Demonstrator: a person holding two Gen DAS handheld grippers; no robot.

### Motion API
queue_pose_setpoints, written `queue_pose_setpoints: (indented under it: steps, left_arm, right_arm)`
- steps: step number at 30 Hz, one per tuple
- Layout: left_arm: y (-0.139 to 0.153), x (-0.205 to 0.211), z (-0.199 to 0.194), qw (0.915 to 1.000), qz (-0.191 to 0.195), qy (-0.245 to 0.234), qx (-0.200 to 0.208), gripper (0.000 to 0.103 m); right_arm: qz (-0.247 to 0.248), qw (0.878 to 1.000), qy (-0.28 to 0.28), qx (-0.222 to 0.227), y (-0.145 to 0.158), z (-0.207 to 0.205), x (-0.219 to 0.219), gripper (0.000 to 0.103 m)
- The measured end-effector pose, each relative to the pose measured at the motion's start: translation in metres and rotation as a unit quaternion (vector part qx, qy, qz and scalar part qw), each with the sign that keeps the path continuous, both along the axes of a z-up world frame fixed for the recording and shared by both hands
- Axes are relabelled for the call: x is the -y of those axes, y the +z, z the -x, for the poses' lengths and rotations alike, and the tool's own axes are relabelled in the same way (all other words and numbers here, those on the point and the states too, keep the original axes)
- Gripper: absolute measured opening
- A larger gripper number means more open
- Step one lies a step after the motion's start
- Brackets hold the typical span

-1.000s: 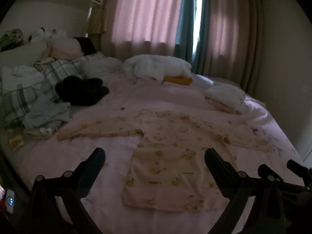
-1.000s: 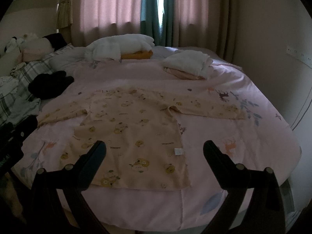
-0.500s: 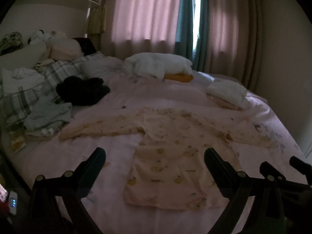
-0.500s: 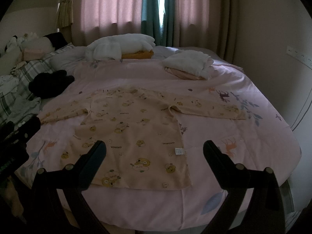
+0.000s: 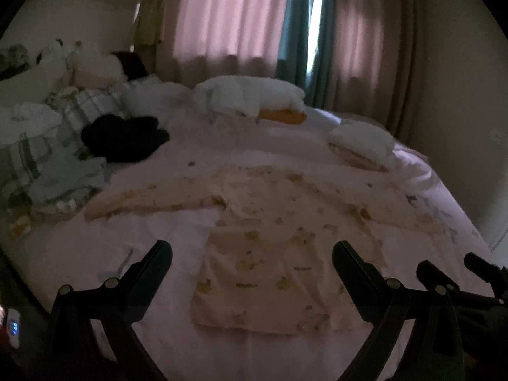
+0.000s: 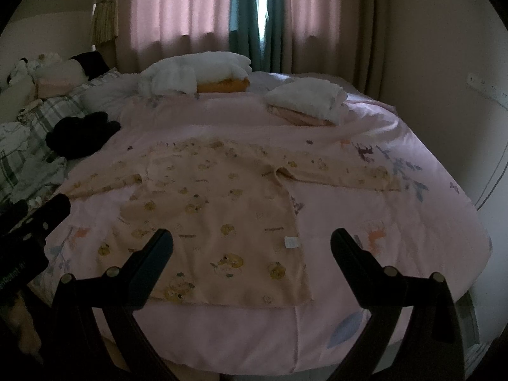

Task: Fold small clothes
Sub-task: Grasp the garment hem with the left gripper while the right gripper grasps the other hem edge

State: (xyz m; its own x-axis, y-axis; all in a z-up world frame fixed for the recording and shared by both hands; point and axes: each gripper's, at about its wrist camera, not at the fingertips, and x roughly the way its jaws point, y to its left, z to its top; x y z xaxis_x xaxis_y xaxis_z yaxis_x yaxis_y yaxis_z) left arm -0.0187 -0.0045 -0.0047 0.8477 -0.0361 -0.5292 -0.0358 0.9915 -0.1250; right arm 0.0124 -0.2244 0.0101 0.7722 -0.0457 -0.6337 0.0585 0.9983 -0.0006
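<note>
A small peach long-sleeved shirt with a bear print (image 5: 273, 244) (image 6: 219, 216) lies flat on the pink bed cover (image 5: 158, 241) (image 6: 365, 222), both sleeves spread out sideways. My left gripper (image 5: 252, 254) is open and empty, held above the shirt's hem near the bed's front edge. My right gripper (image 6: 252, 247) is open and empty, above the shirt's lower right part. The right gripper shows at the right edge of the left wrist view (image 5: 476, 273); the left gripper shows at the left edge of the right wrist view (image 6: 35, 222).
A folded white and pink stack (image 6: 308, 103) lies at the far right of the bed. White bedding over an orange pillow (image 6: 203, 76) sits at the back. A black garment (image 6: 79, 133), plaid pillows (image 5: 47, 146) and loose clothes lie on the left. Curtains and a wall stand behind.
Both grippers have drawn back and risen slightly, so the shirt sits a little farther away in both views. Jaws stay open. The shirt has not moved.
</note>
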Motion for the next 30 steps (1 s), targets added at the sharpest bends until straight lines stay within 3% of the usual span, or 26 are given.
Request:
queue_pose_setpoints:
  steps: [6,9,14,16,18,20,24,25,27,30]
  left_arm:
    - [-0.021,-0.007,-0.015,0.9999,0.0,0.0,-0.017,0.099]
    - [-0.031,-0.013,-0.027,0.9995,0.019,-0.013,-0.023,0.096]
    - [-0.046,-0.018,-0.078,0.9991,0.003,-0.036,-0.024,0.09]
    - [-0.053,-0.023,-0.099,0.9973,0.03,-0.061,-0.028,0.088]
    - [-0.068,-0.033,-0.136,0.9924,0.079,-0.079,-0.051,0.083]
    - [-0.084,-0.036,-0.166,0.9903,0.089,-0.086,-0.064,0.076]
    - [-0.117,-0.03,-0.217,0.9902,0.027,-0.076,-0.113,0.054]
    - [-0.127,-0.028,-0.231,0.9887,0.015,-0.074,-0.13,0.053]
    - [-0.147,-0.029,-0.258,0.9823,0.017,-0.078,-0.169,0.052]
    - [-0.151,-0.033,-0.276,0.9809,0.052,-0.083,-0.168,0.049]
  right_arm:
    - [0.0,0.999,-0.007,-0.033,-0.028,-0.012,0.004,0.1]
    - [0.008,0.999,-0.01,-0.051,-0.042,-0.018,0.007,0.1]
    - [0.013,0.997,-0.028,-0.077,-0.065,-0.029,0.019,0.1]
    - [0.021,0.995,-0.042,-0.086,-0.077,-0.03,0.026,0.1]
    - [0.026,0.993,-0.055,-0.1,-0.089,-0.031,0.033,0.1]
    - [0.032,0.991,-0.063,-0.109,-0.1,-0.032,0.039,0.1]
    - [0.051,0.986,-0.094,-0.124,-0.119,-0.027,0.055,0.1]
    - [0.052,0.985,-0.098,-0.13,-0.122,-0.026,0.058,0.099]
    - [0.05,0.984,-0.103,-0.136,-0.13,-0.024,0.067,0.098]
    - [0.068,0.98,-0.115,-0.145,-0.139,-0.023,0.075,0.098]
